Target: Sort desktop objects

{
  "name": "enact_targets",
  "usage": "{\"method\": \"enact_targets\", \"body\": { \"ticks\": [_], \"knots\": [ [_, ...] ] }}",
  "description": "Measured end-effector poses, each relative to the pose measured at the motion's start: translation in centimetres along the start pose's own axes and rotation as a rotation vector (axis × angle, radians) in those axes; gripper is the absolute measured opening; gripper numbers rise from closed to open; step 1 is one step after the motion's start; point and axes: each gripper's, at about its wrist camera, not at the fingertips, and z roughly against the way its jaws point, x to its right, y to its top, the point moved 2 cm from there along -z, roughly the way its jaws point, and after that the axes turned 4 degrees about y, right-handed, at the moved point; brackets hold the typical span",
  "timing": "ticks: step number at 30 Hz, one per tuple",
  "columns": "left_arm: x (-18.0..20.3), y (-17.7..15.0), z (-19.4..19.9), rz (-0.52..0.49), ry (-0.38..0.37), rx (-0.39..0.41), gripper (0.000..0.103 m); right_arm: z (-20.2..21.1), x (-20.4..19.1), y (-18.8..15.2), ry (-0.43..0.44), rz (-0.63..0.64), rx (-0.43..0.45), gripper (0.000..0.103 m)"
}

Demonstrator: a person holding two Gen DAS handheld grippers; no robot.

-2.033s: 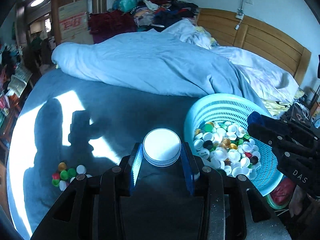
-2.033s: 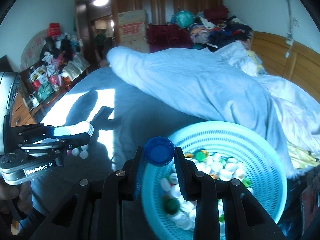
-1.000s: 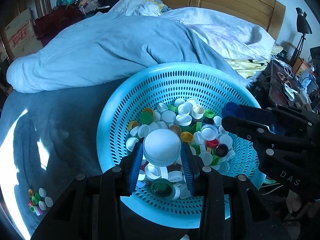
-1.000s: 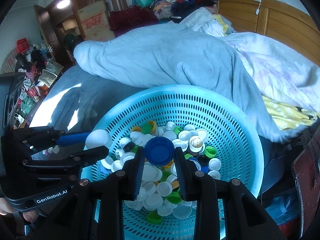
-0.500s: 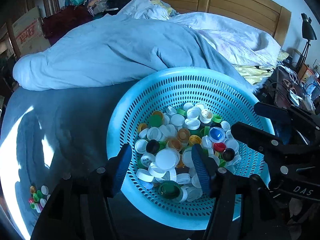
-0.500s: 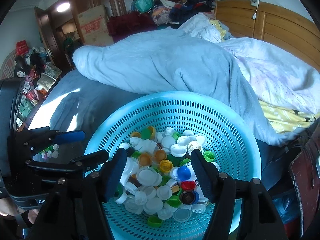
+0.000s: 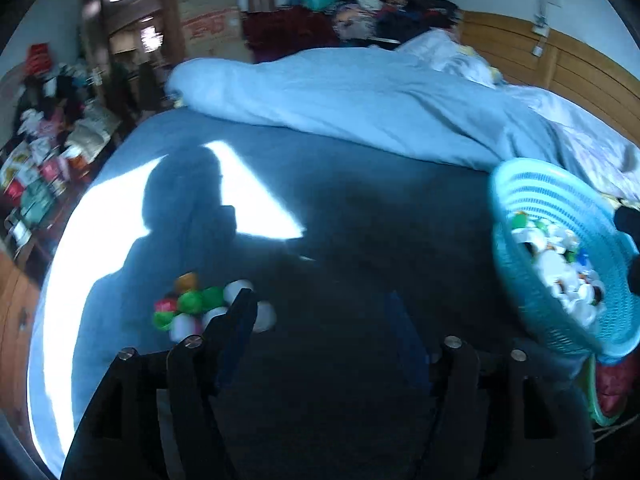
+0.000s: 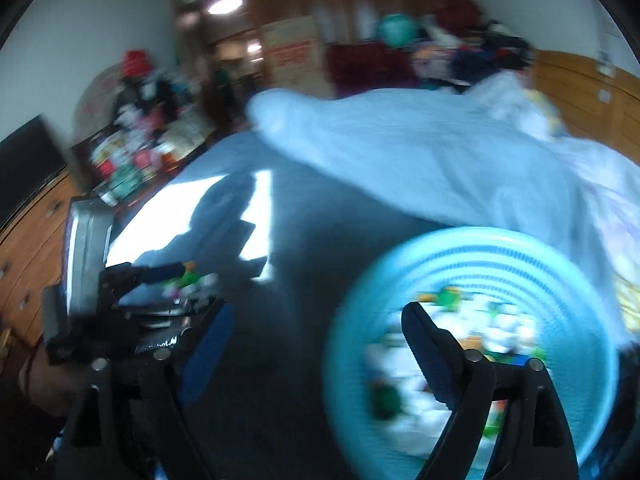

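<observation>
**Both grippers empty beside the cap basket**

Hovering over the dark blue bedsheet [image 7: 360,216], the left gripper [image 7: 324,308] had its fingers spread wide with nothing between them. To the left of the turquoise basket [image 7: 532,188], well apart from it, a small cluster of loose bottle caps [image 7: 192,304] in green, red, orange and white lay on the sheet; the tip of the left gripper's left finger [image 7: 240,312] overlapped the cluster's right side and hid part of it. The basket sat at the bed's right edge, tilted in view, with a heap of mostly white caps [image 7: 560,264] inside.

From the right wrist view, heavily blurred, the right gripper [image 8: 316,320] was likewise wide apart and empty. Its right finger [image 8: 432,348] stood in front of the basket's contents and covered some of the caps. Behind the basket a rumpled pale blue duvet [image 7: 360,92] lay across the bed, with a wooden headboard [image 7: 580,68] beyond it. Far left of the basket, a cluttered shelf [image 7: 44,152] lined the wall.
</observation>
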Motion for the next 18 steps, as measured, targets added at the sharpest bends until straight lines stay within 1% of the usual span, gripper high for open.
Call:
{"method": "enact_targets", "body": {
  "ticks": [2, 3, 4, 6, 8, 9, 11, 13, 15, 16, 17, 18],
  "knots": [
    [-5.8, -2.4, -1.1, 0.094, 0.095, -0.029, 0.066, -4.0, -4.7, -0.8, 0.084, 0.099, -0.068, 0.094],
    [-8.7, -3.7, -2.0, 0.14, 0.138, -0.06, 0.066, -6.1, -6.4, -1.3, 0.097, 0.14, -0.094, 0.094],
    [-11.6, -5.0, -3.1, 0.192, 0.175, -0.1, 0.066, -8.0, -7.3, -1.8, 0.096, 0.153, -0.11, 0.095],
    [-16.3, -7.0, -4.8, 0.283, 0.25, -0.146, 0.066, -12.6, -7.6, -2.7, 0.102, 0.122, -0.165, 0.095],
    [-20.2, -8.2, -6.6, 0.371, 0.281, -0.175, 0.066, -17.2, -6.4, -3.3, 0.061, 0.08, -0.207, 0.095],
    [-21.2, -8.3, -7.3, 0.387, 0.296, -0.181, 0.066, -18.7, -5.8, -3.1, 0.039, 0.067, -0.206, 0.095],
    [-23.3, -8.1, -9.0, 0.399, 0.346, -0.187, 0.066, -22.0, -4.0, -2.6, -0.034, 0.031, -0.203, 0.095],
    [-24.3, -7.6, -10.4, 0.398, 0.371, -0.19, 0.066, -24.2, -3.0, -2.2, -0.053, -0.024, -0.209, 0.095],
    [-24.8, -7.1, -11.4, 0.395, 0.39, -0.179, 0.067, -25.8, -2.8, -2.0, -0.096, -0.035, -0.207, 0.095],
    [-24.8, -7.1, -12.0, 0.395, 0.387, -0.182, 0.079, -26.4, -2.8, -2.3, -0.129, -0.022, -0.201, 0.097],
    [-25.0, -7.7, -12.9, 0.395, 0.383, -0.203, 0.09, -27.0, -2.7, -2.7, -0.148, -0.02, -0.204, 0.103],
    [-24.8, -8.5, -14.1, 0.38, 0.395, -0.252, 0.103, -28.1, -2.3, -3.6, -0.139, -0.029, -0.224, 0.103]
  ]
}}
